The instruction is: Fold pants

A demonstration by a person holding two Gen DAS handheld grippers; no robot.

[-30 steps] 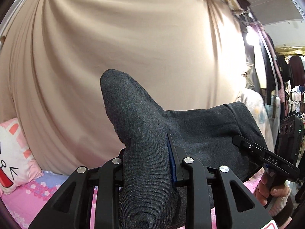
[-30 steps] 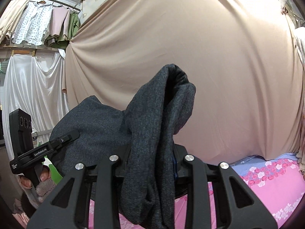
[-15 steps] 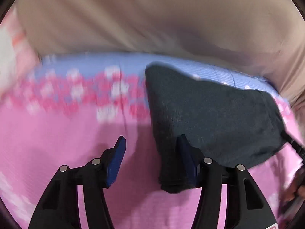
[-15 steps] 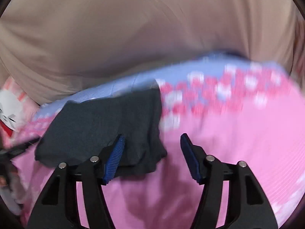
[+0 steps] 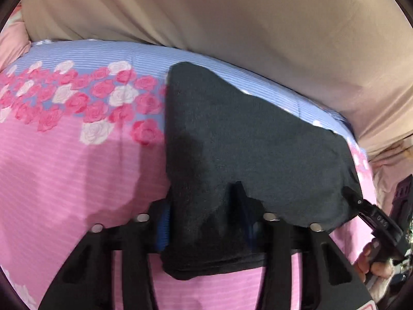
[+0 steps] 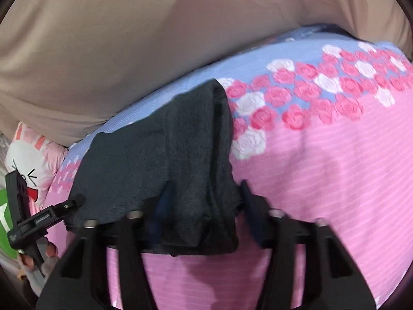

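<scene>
So the pants (image 5: 240, 139), dark grey and folded into a thick wad, are lying on the bed (image 5: 64, 170), up toward its far edge where the blue stripe and rose print run along the tan curtain (image 5: 206, 13). Left gripper (image 5: 204, 219) has its jaws spread wide with the near left corner of the pants sitting between them, cloth draped over the right finger, so it's not pinching anything. Right gripper (image 6: 204, 206) is the same deal at the near right corner, jaws apart around the folded edge. Writing: the left view catches "DAS" on the other tool's arm at the right, the right view shows small white lettering on the left tool that's too blurry to read. Only the right view shows the cartoon bunny pillow (image 6: 31, 155) at the bed's left end.
</scene>
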